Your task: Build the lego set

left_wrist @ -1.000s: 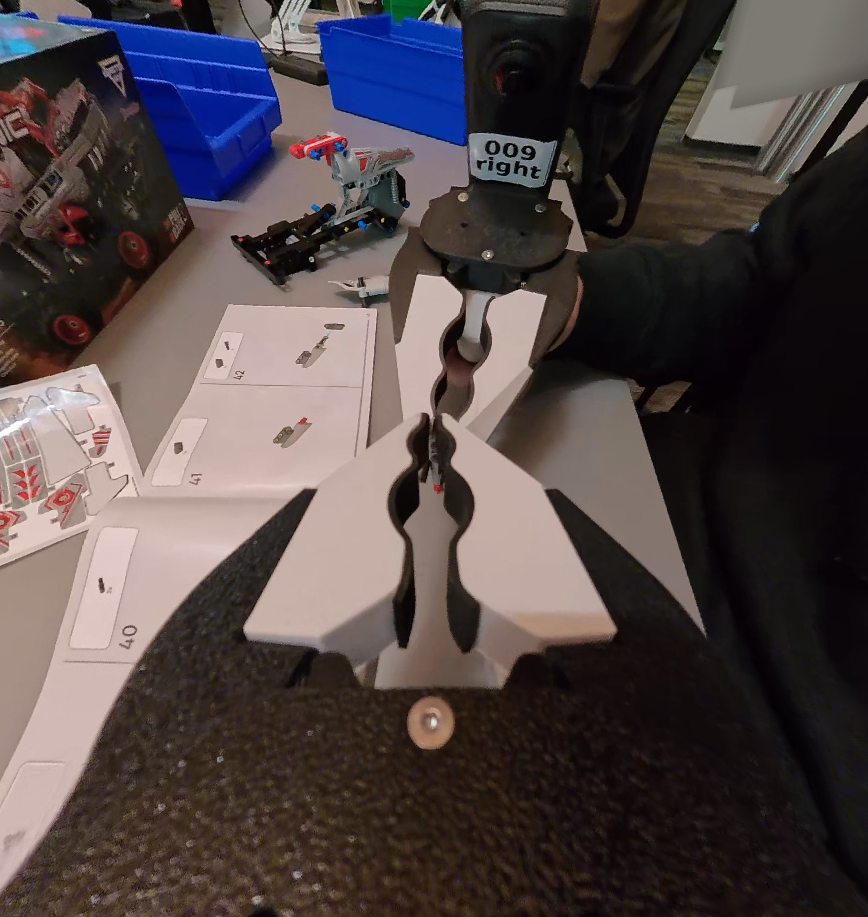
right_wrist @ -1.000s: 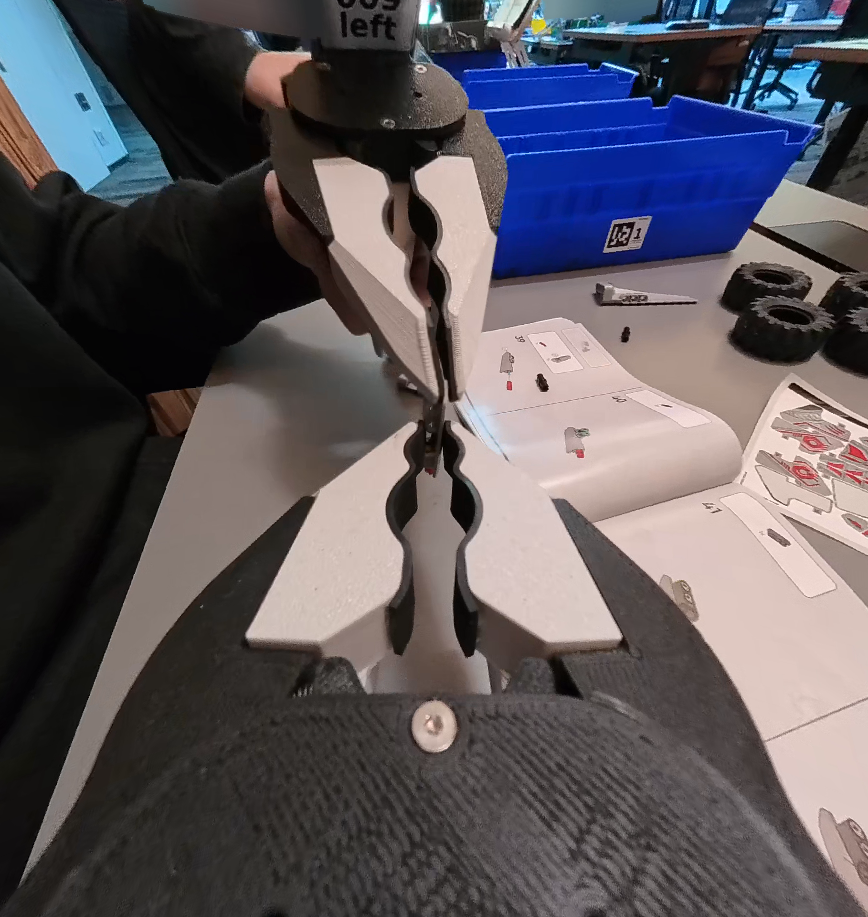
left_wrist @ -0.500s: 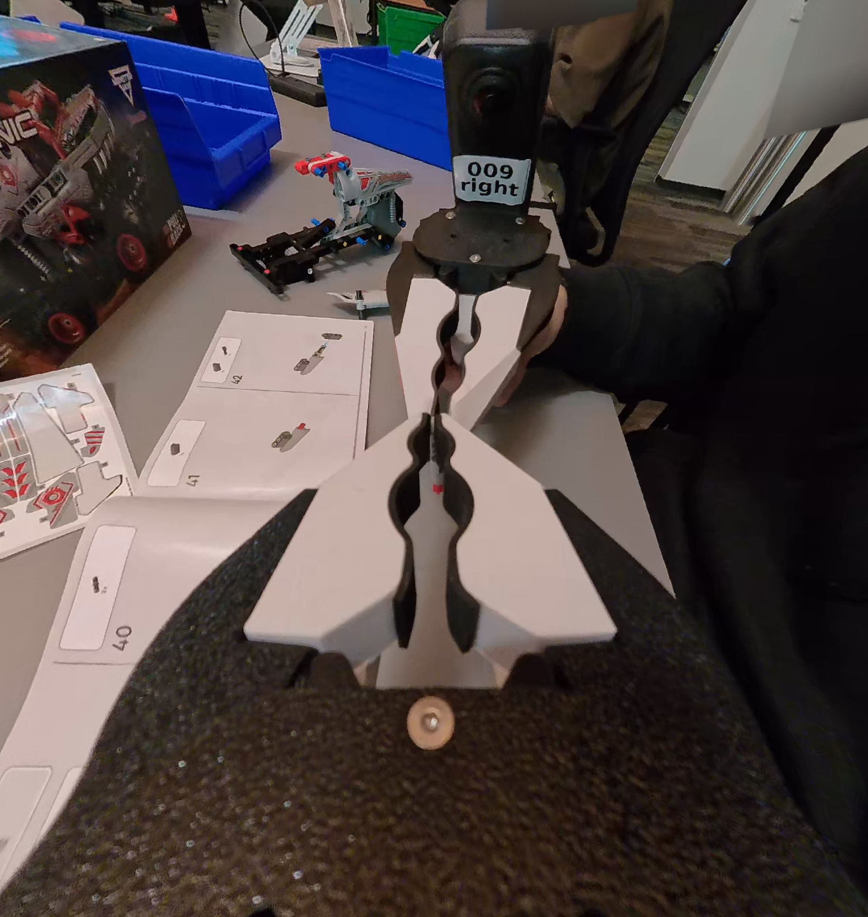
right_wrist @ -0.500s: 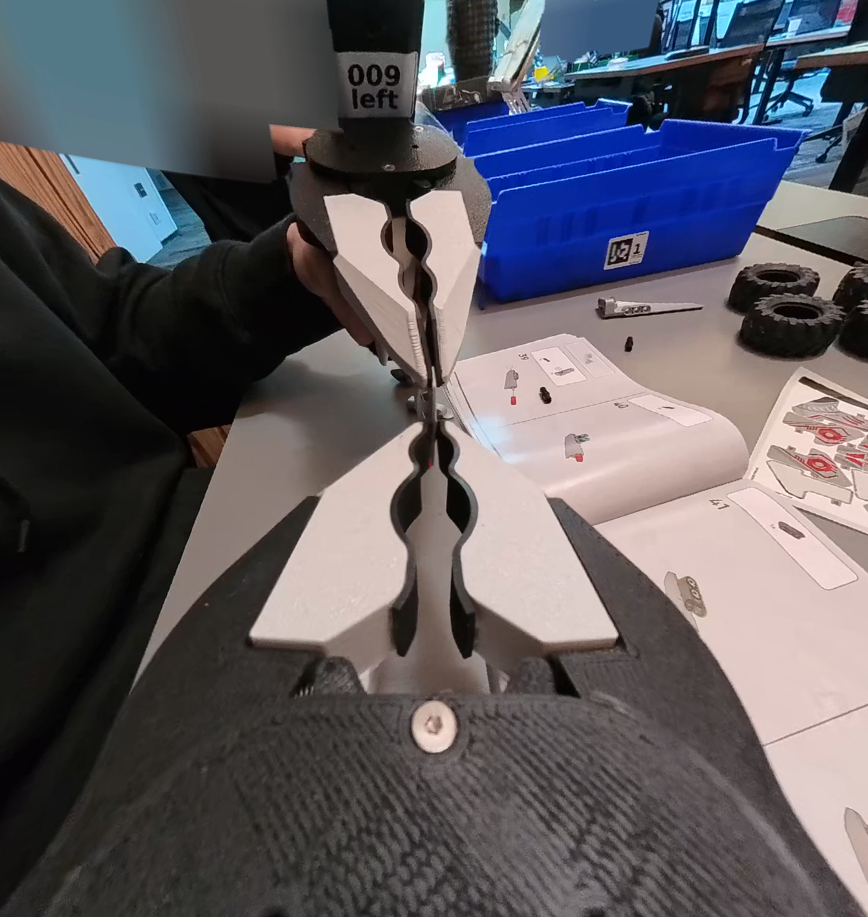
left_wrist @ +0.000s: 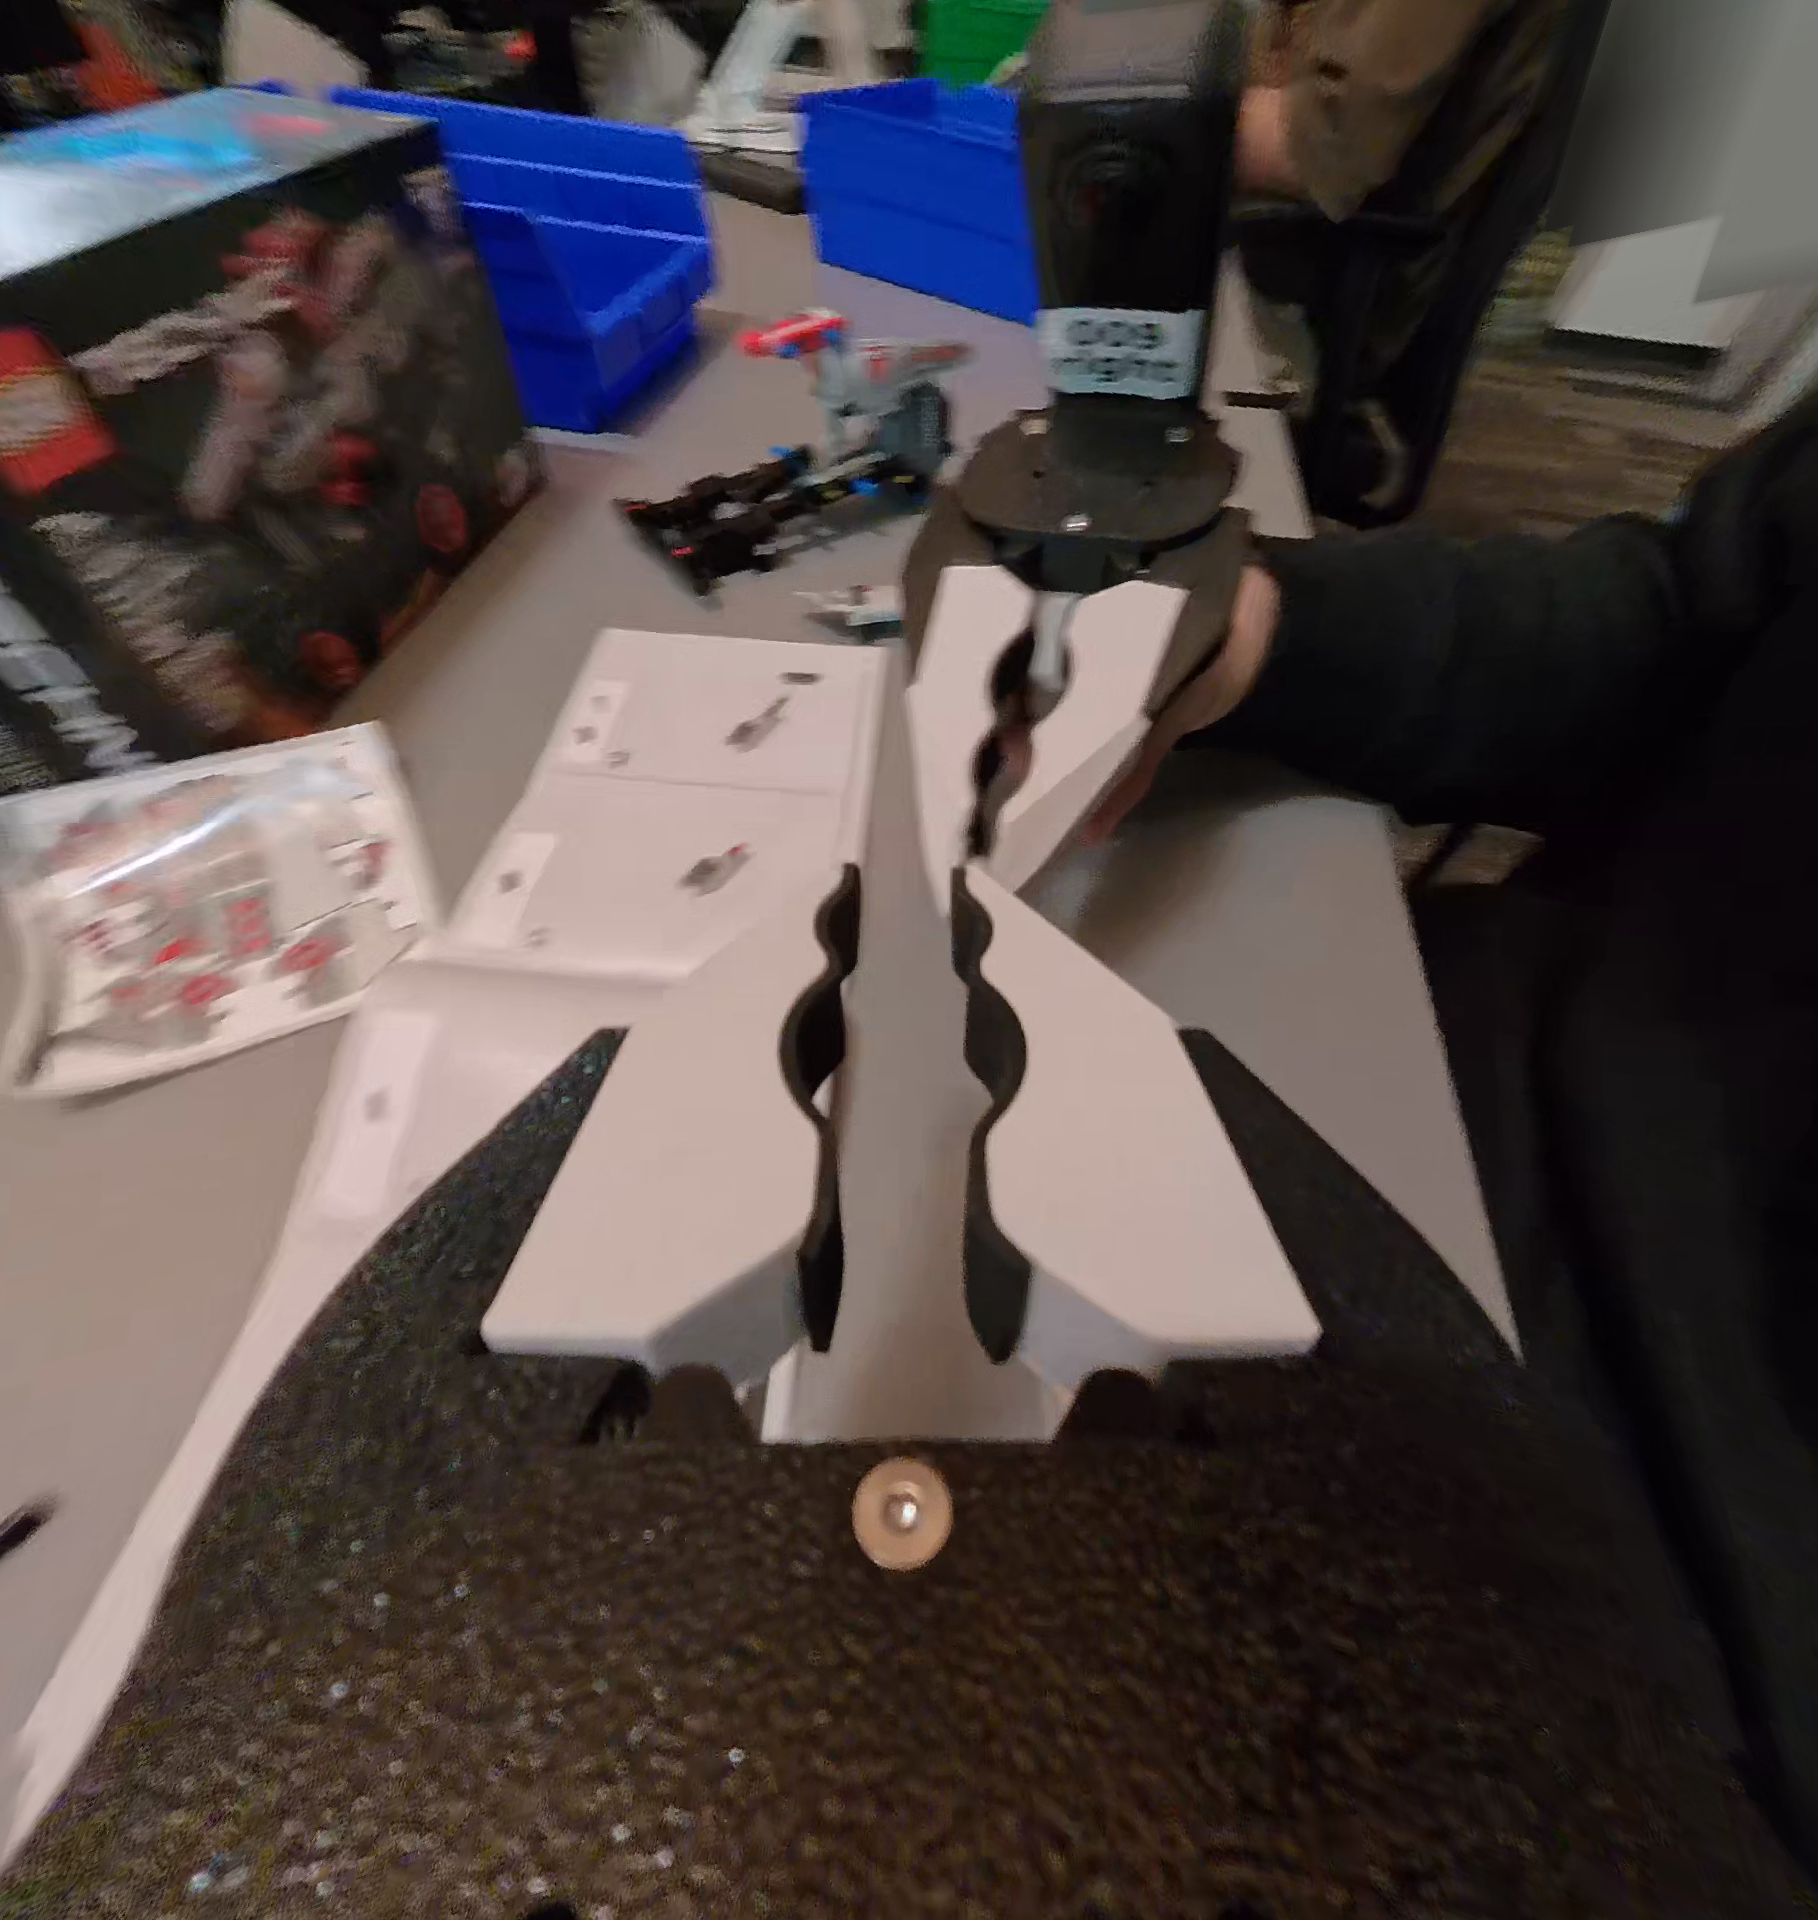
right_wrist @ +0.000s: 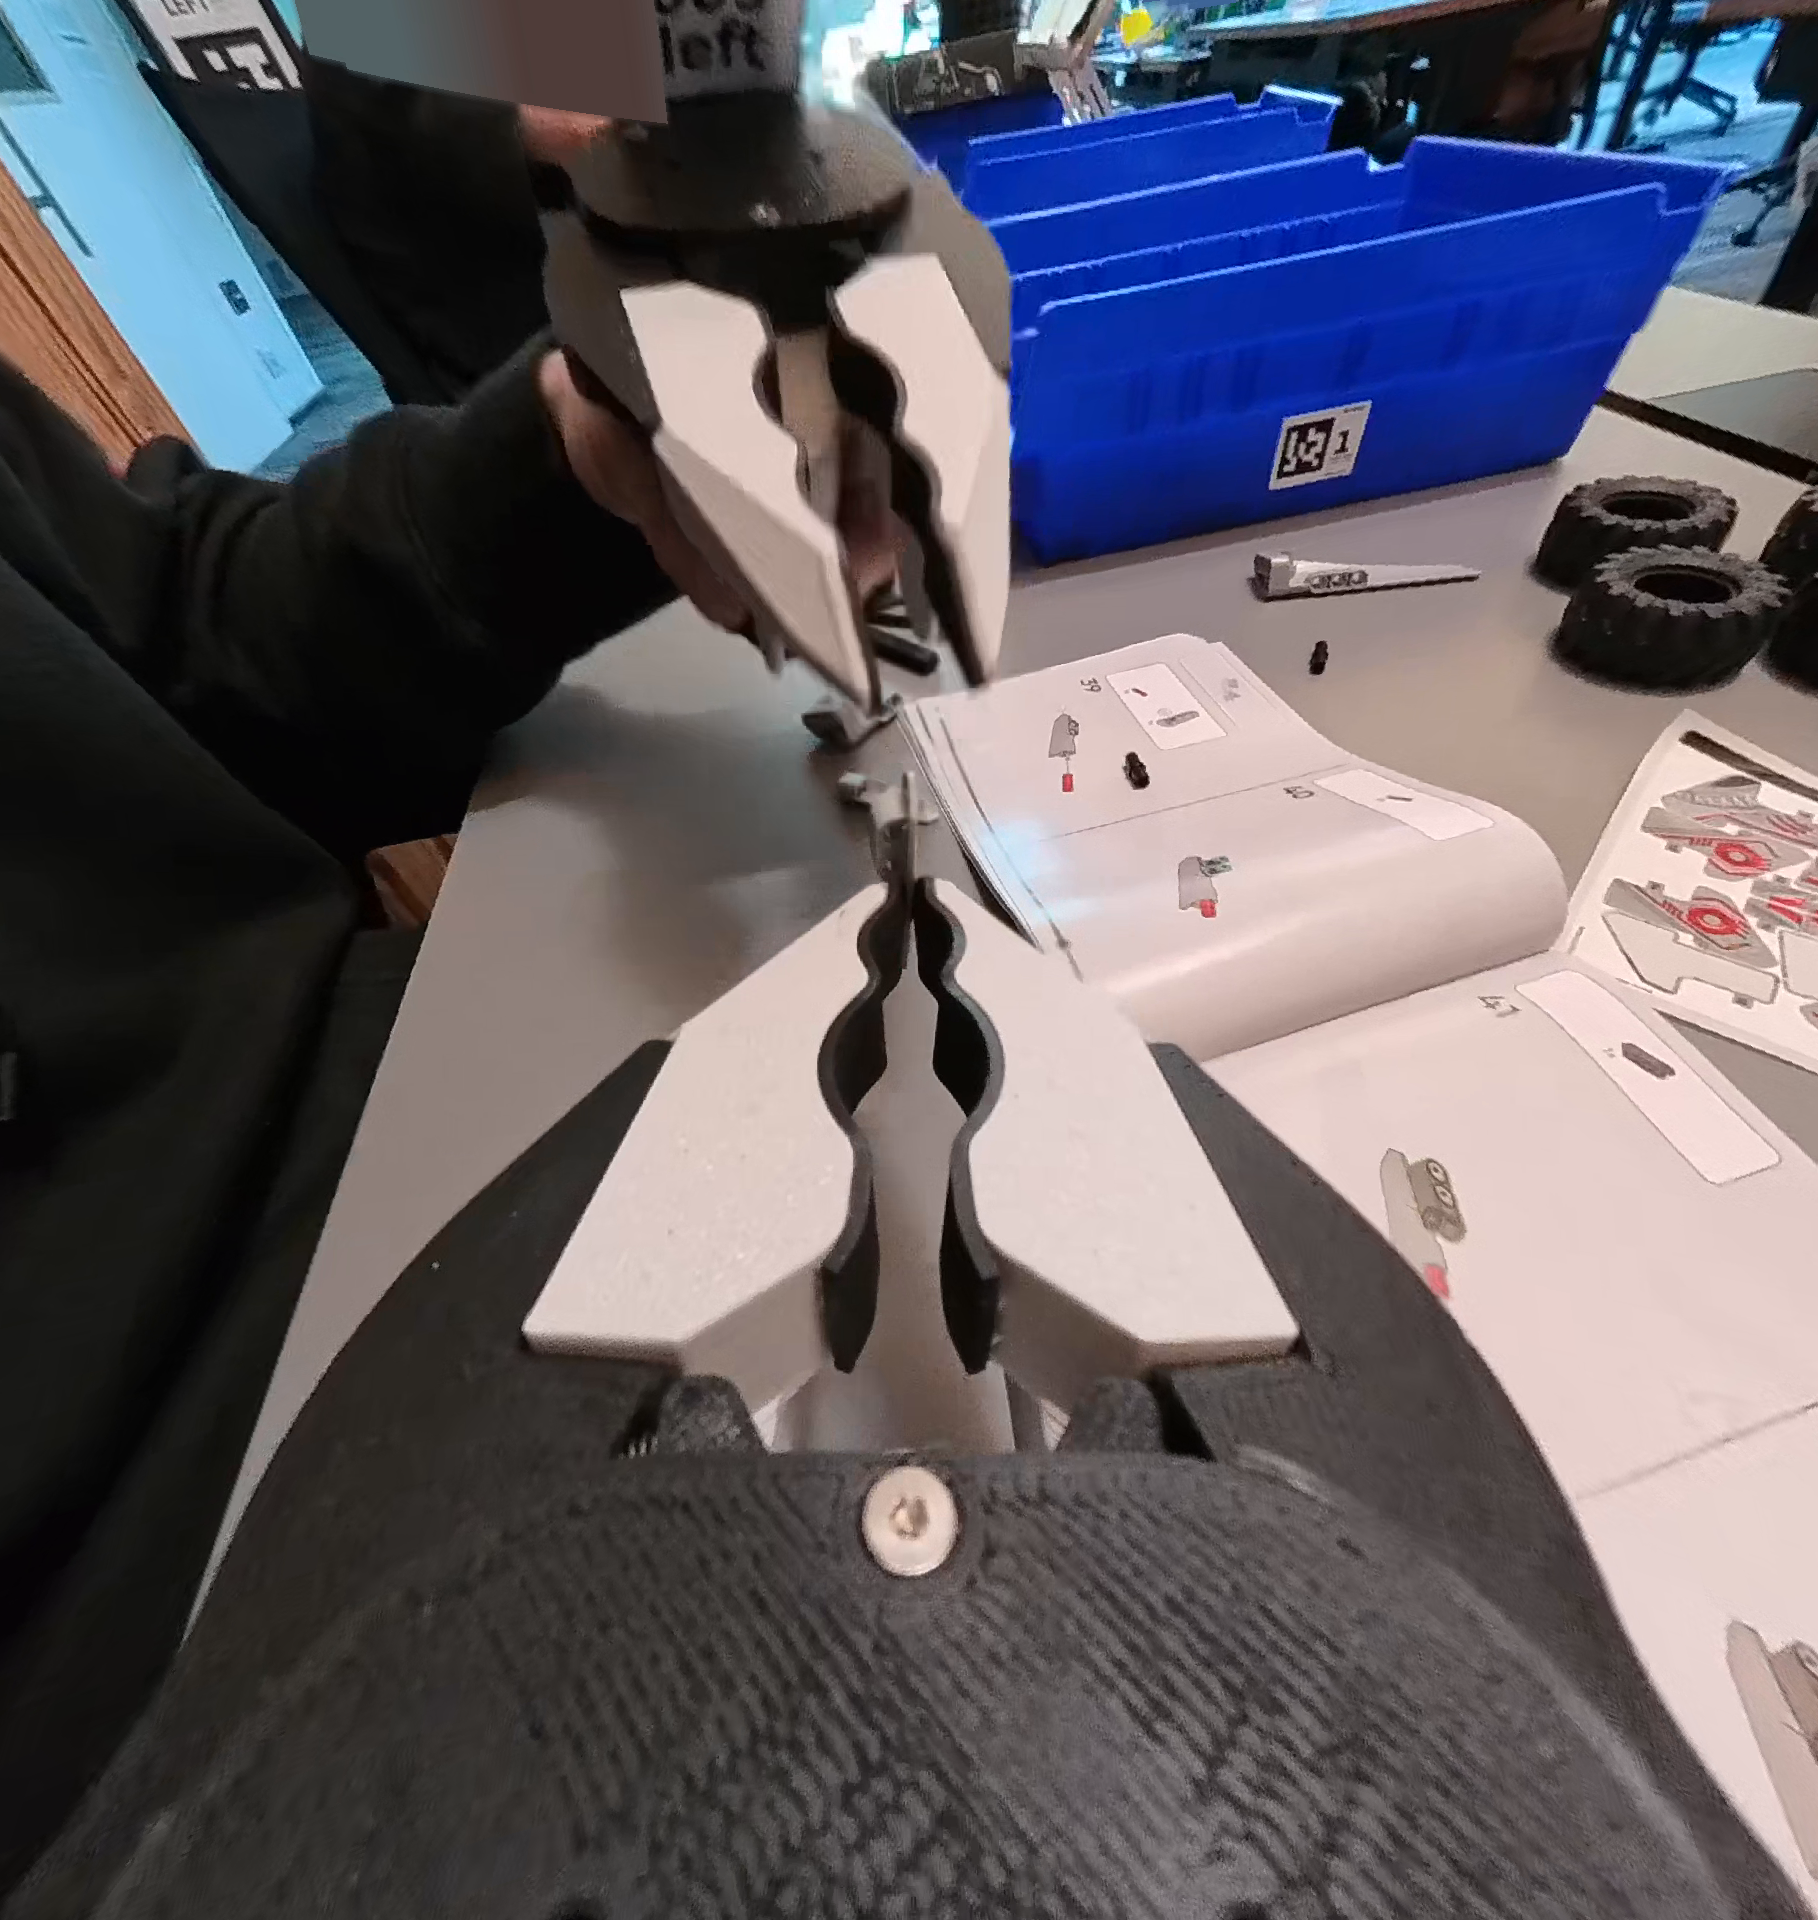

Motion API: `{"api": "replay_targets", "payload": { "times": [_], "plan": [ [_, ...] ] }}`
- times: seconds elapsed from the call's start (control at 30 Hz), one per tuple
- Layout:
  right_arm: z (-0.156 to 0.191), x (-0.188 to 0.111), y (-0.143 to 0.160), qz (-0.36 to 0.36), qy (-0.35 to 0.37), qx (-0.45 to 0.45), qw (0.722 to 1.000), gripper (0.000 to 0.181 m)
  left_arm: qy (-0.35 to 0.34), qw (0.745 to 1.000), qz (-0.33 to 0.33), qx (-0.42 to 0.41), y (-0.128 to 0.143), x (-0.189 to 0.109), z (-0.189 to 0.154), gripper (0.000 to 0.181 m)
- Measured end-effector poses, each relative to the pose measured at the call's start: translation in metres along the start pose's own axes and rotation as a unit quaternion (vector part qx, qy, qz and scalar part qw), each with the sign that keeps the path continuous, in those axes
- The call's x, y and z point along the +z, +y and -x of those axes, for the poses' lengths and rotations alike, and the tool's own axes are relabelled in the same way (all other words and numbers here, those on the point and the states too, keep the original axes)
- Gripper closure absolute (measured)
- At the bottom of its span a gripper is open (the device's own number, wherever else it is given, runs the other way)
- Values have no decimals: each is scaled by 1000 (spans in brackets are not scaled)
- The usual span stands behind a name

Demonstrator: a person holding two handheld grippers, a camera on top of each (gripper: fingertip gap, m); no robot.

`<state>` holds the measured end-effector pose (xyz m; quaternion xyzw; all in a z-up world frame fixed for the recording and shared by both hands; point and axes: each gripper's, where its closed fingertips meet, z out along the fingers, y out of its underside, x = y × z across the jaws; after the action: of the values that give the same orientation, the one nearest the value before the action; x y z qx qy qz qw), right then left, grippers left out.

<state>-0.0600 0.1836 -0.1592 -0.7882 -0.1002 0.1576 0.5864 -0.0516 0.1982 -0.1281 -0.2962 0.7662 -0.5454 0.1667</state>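
My right gripper (right_wrist: 910,888) is shut on a small grey lego piece (right_wrist: 900,816) that sticks up out of its tips, above the table edge. My left gripper (left_wrist: 905,878) is open and empty, its jaws a finger-width apart. In the right wrist view the left gripper (right_wrist: 920,675) hangs tips-down just beyond the piece, apart from it. In the left wrist view the right gripper (left_wrist: 978,836) points at me tip to tip; the piece is too blurred to make out there. An open instruction booklet (right_wrist: 1248,831) lies under and beside both grippers.
A part-built black and grey chassis (left_wrist: 780,499), the set's box (left_wrist: 188,436) and a sticker sheet (left_wrist: 198,894) lie to the left. Blue bins (right_wrist: 1300,312), black tyres (right_wrist: 1663,613), a grey wedge piece (right_wrist: 1352,577) and a black pin (right_wrist: 1136,769) are on the table. My two grippers' fingertips are within a few centimetres of each other.
My left gripper has opened, let go of the small grey piece and drawn back from it. My right gripper stays shut on the piece.
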Motion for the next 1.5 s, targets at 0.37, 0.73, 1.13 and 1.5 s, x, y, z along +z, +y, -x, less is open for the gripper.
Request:
{"api": "replay_targets", "payload": {
  "times": [0.37, 0.73, 1.13, 1.5],
  "plan": [
    [-34, -18, -1, -15, -2, 70, 997, 181, -146, 967, 208, -10, 78, -56, 58, 166],
    [-21, -16, 2, -1, -47, 74, 996, 181, -147, 940, 304, -46, 117, -37, 90, 167],
    [-38, -19, 0, -20, -30, 131, 991, 181, -123, 968, 217, -36, 111, -24, 83, 180],
    [-35, -14, 6, 8, -28, 119, 992, 181, -115, 969, 211, -50, 112, -24, 80, 175]
  ]
}}
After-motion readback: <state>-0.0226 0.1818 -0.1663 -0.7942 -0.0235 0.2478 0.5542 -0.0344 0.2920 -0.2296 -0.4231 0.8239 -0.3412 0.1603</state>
